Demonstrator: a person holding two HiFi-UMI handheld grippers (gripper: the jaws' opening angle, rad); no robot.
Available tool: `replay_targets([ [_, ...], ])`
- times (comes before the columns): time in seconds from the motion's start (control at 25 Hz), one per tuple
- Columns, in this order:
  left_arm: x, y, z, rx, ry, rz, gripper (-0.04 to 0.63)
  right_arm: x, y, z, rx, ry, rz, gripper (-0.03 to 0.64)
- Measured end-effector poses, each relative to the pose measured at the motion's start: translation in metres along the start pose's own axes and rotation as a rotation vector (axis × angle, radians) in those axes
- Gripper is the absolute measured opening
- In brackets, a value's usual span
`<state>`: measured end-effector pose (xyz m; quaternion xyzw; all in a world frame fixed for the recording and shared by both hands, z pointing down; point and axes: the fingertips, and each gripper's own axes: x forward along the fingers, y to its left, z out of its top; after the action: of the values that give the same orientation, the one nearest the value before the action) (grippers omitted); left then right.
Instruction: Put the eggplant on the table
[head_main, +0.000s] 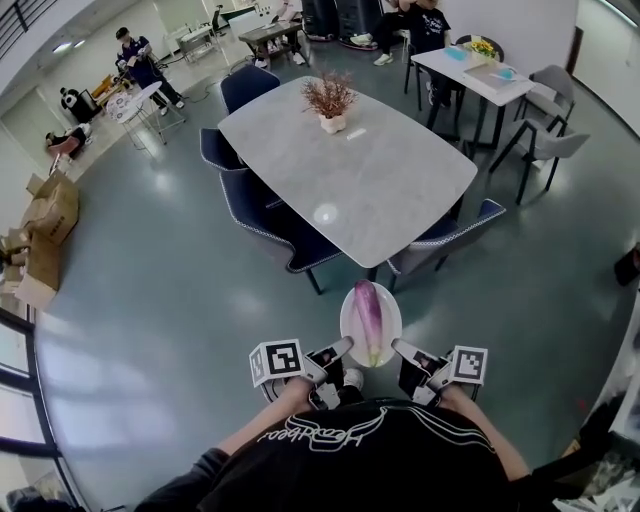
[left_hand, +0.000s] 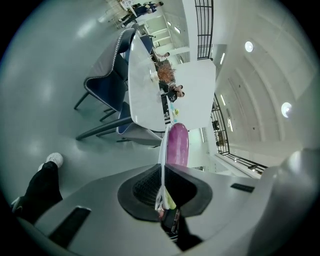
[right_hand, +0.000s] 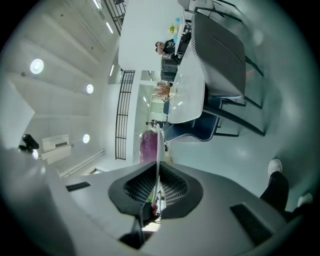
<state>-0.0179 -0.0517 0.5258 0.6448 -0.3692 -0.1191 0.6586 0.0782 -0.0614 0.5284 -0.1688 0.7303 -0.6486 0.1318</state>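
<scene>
**Two-handed carry of the plate, seen from the head camera.** Nearest the person, the left gripper (head_main: 338, 349) and the right gripper (head_main: 400, 348) face each other across a white oval plate (head_main: 391, 318), one at each side of its near end. In the left gripper view, the left gripper (left_hand: 161, 169) has its jaws closed to a thin slit on the rim of the plate (left_hand: 162, 142), which is seen edge-on. In the right gripper view, the right gripper (right_hand: 157, 167) pinches the opposite side of the plate (right_hand: 158, 142) in the same way. Neither pair of jaws touches the vegetable itself.

A long purple eggplant (head_main: 366, 312) lies on the plate, between the two grippers and just ahead of their tips. Its long axis runs away from the person, with the green stem end toward the body and the rounded purple end forward. The eggplant (left_hand: 177, 142) shows beyond the left jaws, and likewise the eggplant (right_hand: 148, 145) beyond the right. We judge both grippers equally near it.

Beyond the plate stands a pale grey, stone-topped counter (head_main: 370, 185) with rounded corners. Two dark blue upholstered chairs (head_main: 285, 228) are tucked at its near edge. The plate hangs short of that edge, over the floor, so the eggplant is not yet on the counter. We judge the coming move to run straight forward, along the eggplant's own axis. Farther off, a small pot of dried reddish flowers (head_main: 330, 103) sits toward the counter's far end.
</scene>
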Motion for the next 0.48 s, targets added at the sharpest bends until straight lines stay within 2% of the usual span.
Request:
replay_targets([
  [0.48,0.035,0.001,0.130,0.001,0.043,-0.025,0.025,0.101,-0.007,0.081,-0.010,-0.055,-0.049,0.018],
])
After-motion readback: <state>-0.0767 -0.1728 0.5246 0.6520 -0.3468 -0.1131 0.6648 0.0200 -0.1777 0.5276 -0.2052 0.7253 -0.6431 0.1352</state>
